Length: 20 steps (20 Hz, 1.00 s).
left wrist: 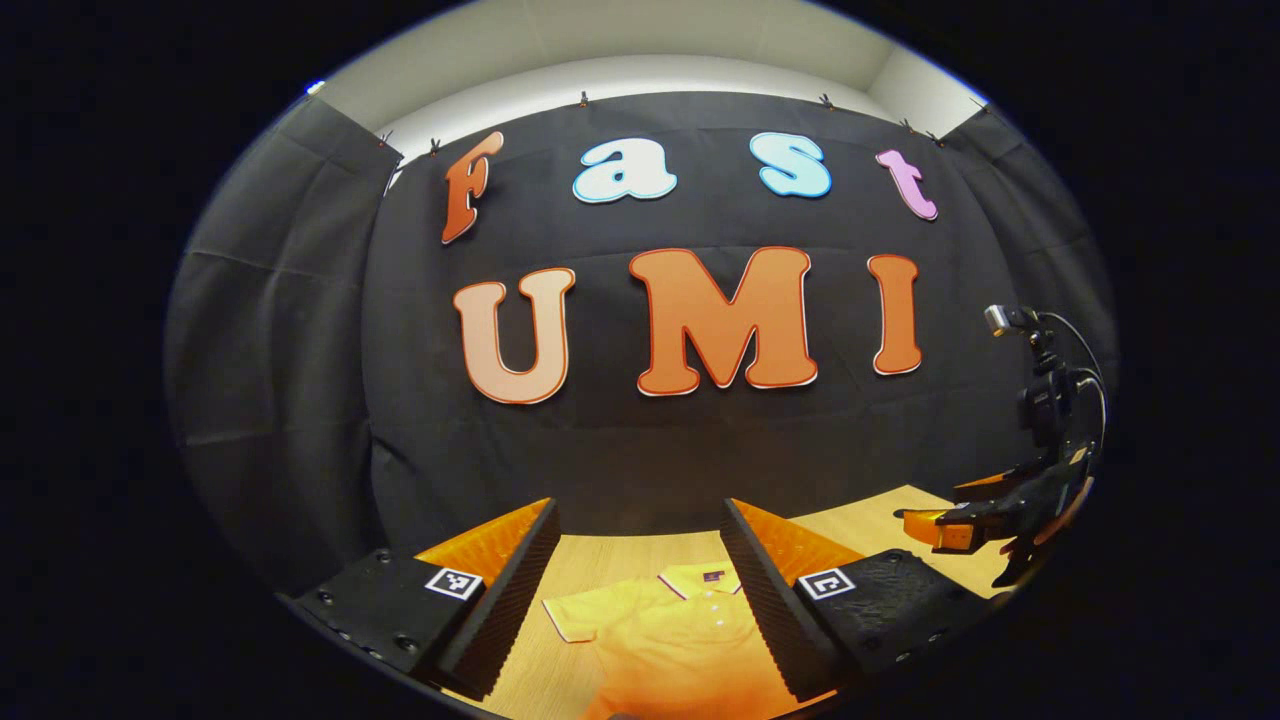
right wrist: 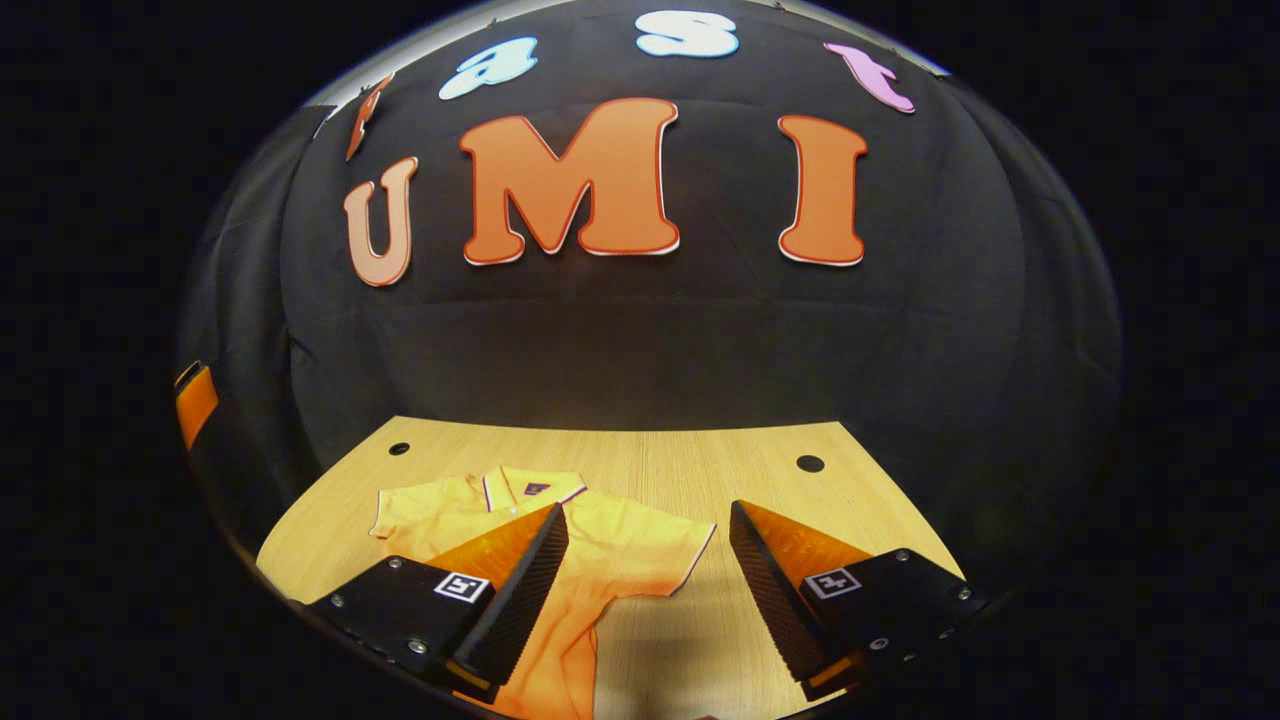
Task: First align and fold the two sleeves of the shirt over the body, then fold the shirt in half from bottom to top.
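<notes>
Left gripper view: left gripper (left wrist: 640, 590) hovers above the desk (left wrist: 610, 565), jaws spread wide, ribbed inner faces, nothing between them. The shirt (left wrist: 670, 640), a yellow-orange polo of soft knit with a piped collar, lies flat on the pale wood-grain desk, collar toward the wall. The right gripper (left wrist: 950, 530) hangs beyond the shirt's far side, above the desk.

Right gripper view: right gripper (right wrist: 650, 585), jaws spread, empty. The shirt (right wrist: 620, 545) lies flat, both short sleeves spread out; two round holes (right wrist: 809, 463) in the desk (right wrist: 700, 470) lie beyond its collar.
</notes>
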Each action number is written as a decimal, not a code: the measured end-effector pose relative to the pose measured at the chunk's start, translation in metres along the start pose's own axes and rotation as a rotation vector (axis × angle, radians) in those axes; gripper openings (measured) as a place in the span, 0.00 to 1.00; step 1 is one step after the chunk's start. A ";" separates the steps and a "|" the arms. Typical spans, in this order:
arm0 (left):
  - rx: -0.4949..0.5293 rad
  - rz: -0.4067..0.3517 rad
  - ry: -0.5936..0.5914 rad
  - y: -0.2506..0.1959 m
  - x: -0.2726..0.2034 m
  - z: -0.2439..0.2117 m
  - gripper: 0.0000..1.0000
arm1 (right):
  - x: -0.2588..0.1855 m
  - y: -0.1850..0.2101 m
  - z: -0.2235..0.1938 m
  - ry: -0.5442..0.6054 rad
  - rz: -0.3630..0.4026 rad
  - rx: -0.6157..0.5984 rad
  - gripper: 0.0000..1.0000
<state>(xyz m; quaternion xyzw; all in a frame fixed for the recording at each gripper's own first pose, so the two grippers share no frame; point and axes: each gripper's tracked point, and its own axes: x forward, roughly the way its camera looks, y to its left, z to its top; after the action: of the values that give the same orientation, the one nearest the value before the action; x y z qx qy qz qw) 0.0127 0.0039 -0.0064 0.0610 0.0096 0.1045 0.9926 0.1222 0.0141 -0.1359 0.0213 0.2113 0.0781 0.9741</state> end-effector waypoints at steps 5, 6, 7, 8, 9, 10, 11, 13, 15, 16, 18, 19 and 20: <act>0.043 0.071 0.035 0.008 -0.011 -0.013 0.98 | 0.040 -0.016 -0.035 0.155 -0.015 0.002 0.98; 0.048 0.080 0.047 0.008 -0.013 -0.016 0.98 | 0.048 -0.020 -0.044 0.191 -0.021 -0.004 0.97; 0.053 0.088 0.063 0.007 -0.015 -0.023 0.98 | 0.054 -0.022 -0.053 0.234 -0.023 -0.008 0.95; 0.055 0.096 0.078 0.008 -0.018 -0.027 0.98 | 0.060 -0.023 -0.062 0.274 -0.022 -0.008 0.94; 0.056 0.108 0.093 0.010 -0.020 -0.032 0.98 | 0.066 -0.025 -0.068 0.307 -0.019 -0.005 0.94; 0.057 0.120 0.104 0.012 -0.023 -0.035 0.98 | 0.071 -0.025 -0.074 0.335 -0.019 -0.002 0.93; 0.056 0.134 0.114 0.014 -0.025 -0.037 0.98 | 0.077 -0.027 -0.079 0.361 -0.020 -0.002 0.91; 0.053 0.165 0.134 0.021 -0.029 -0.042 0.98 | 0.090 -0.032 -0.090 0.411 -0.025 -0.004 0.90; 0.047 0.188 0.165 0.025 -0.030 -0.052 0.98 | 0.106 -0.034 -0.101 0.465 -0.038 -0.012 0.90; 0.040 0.196 0.186 0.026 -0.032 -0.057 0.98 | 0.113 -0.035 -0.107 0.494 -0.038 -0.021 0.90; 0.038 0.212 0.203 0.029 -0.033 -0.060 0.98 | 0.124 -0.031 -0.115 0.546 -0.016 -0.016 0.86; 0.042 0.219 0.205 0.030 -0.034 -0.060 0.98 | 0.130 -0.030 -0.117 0.563 -0.012 -0.002 0.83; 0.046 0.225 0.209 0.032 -0.033 -0.059 0.98 | 0.136 -0.031 -0.117 0.578 -0.016 0.010 0.78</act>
<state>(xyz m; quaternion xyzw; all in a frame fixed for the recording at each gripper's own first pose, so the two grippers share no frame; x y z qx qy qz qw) -0.0280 0.0349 -0.0608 0.0732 0.1082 0.2204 0.9666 0.1997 0.0068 -0.3003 0.0014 0.4808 0.0721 0.8739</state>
